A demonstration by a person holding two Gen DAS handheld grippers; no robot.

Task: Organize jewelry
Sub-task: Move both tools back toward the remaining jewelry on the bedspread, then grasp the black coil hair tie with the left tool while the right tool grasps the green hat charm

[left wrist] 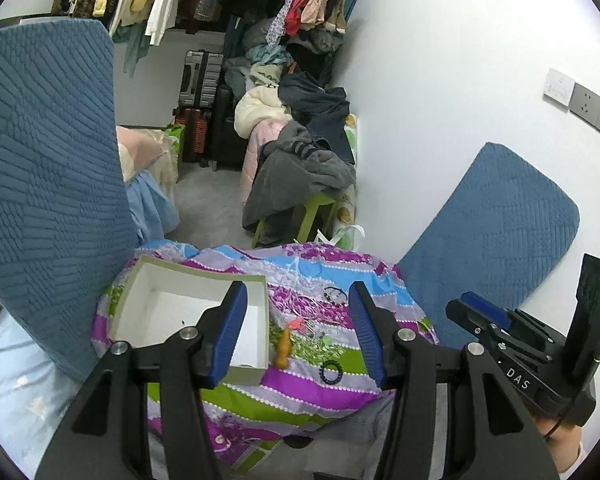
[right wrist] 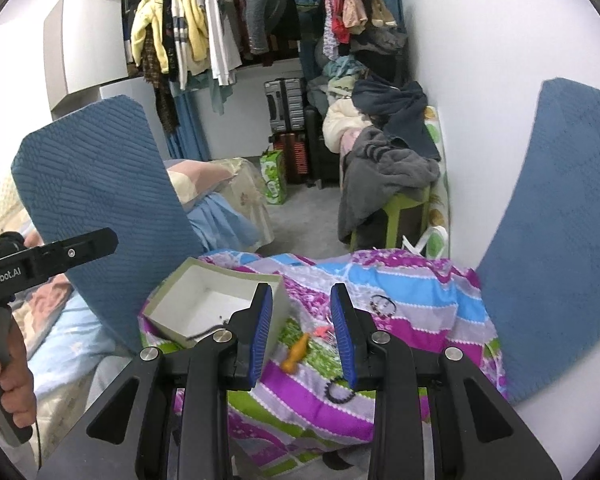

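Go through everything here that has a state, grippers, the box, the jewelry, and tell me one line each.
left gripper: open, holding nothing
right gripper: open, holding nothing
white box: lidless, open side up, a small dark piece inside
orange pendant: lying loose on the blanket
near black bead bracelet: lying flat on the blanket, outside the box
far dark bracelet: lying on the blanket, outside the box

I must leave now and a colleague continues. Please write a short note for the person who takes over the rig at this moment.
Left gripper: jaws open, empty, above the cloth.
Right gripper: jaws open, empty.
White box, open, on the left of the patterned cloth; one small dark piece seems inside.
Still on the cloth: orange pendant, near black bead bracelet, far dark bracelet, and a tangle of thin chains.
Left: move these into the box.
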